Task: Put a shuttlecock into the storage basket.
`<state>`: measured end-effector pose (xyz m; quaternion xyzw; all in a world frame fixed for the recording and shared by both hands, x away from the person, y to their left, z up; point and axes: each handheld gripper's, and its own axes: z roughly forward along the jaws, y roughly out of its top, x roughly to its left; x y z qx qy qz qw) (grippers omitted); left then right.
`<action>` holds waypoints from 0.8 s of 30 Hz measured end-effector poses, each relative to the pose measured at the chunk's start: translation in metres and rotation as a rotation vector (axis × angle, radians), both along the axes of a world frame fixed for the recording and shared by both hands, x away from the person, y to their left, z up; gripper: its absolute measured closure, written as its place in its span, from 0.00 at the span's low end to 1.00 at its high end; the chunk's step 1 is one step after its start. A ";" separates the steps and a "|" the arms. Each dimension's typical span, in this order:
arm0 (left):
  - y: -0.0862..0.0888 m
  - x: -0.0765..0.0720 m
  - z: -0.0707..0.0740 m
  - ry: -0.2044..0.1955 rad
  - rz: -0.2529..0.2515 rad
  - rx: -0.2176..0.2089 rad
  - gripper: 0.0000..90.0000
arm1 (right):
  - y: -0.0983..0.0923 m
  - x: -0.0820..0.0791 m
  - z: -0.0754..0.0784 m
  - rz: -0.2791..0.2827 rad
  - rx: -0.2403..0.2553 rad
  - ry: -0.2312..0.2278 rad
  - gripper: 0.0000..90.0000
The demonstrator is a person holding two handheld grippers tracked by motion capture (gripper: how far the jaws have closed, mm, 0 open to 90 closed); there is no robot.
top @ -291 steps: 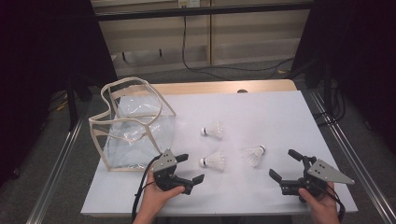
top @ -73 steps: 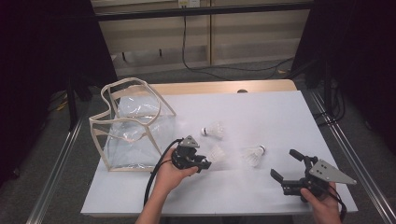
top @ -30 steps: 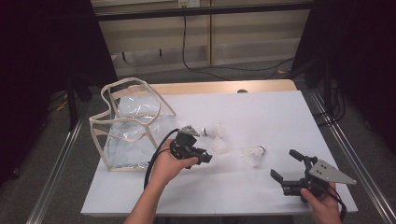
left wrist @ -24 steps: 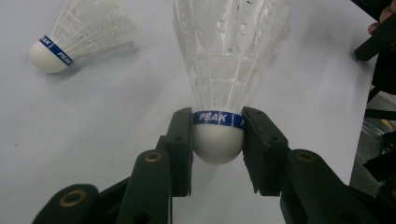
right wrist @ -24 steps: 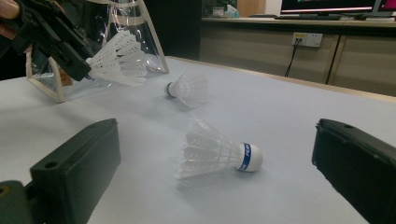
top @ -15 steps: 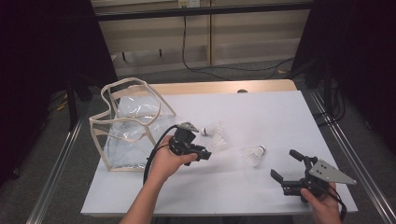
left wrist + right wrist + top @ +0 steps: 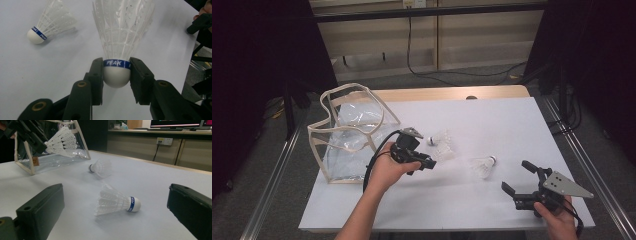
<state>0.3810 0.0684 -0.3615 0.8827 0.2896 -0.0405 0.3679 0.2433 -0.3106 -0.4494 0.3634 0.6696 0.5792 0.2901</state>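
Flat white rectangular table (image 7: pixel 492 120), matte and smooth, with a pale wooden strip along its far edge. At its left stands one clear soft-plastic bag with cream fabric edging (image 7: pixel 343 136), boxy in shape, its mouth open upward, its walls wrinkled and glossy.

The black two-jaw left gripper (image 7: pixel 428 163) is held in the person's left hand (image 7: pixel 387 172) just right of the bag, raised off the tabletop, the forearm coming in from the lower edge of the high view and the jaws pointing rightward. In the left gripper view its pads press on both sides of the rounded white cork base of one white feathered shuttlecock with a blue band (image 7: pixel 119 50), whose ribbed, fan-like skirt flares away from the jaws; this shuttlecock is thus in the pinch, above the table near the bag.

The black right gripper with a grey three-cornered plate (image 7: pixel 519 182) rests low at the table's near right corner in the right hand (image 7: pixel 557 220), jaws spread wide with nothing between the pads.

Shuttlecocks, three in all: one gripped; a second lying on its side just beyond the left gripper (image 7: pixel 441 139); a third lying on its side toward the right gripper (image 7: pixel 483 164), well apart from its jaws.
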 end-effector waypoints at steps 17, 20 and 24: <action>0.003 0.005 0.011 0.015 0.034 -0.016 0.73 | 0.000 -0.001 0.000 -0.003 0.003 0.002 0.01; 0.003 0.005 0.013 0.018 0.035 -0.021 0.73 | 0.000 0.000 0.000 -0.003 0.003 0.001 0.01; 0.003 0.005 0.015 0.018 0.030 -0.015 0.73 | 0.000 -0.001 0.001 -0.004 0.005 0.002 0.01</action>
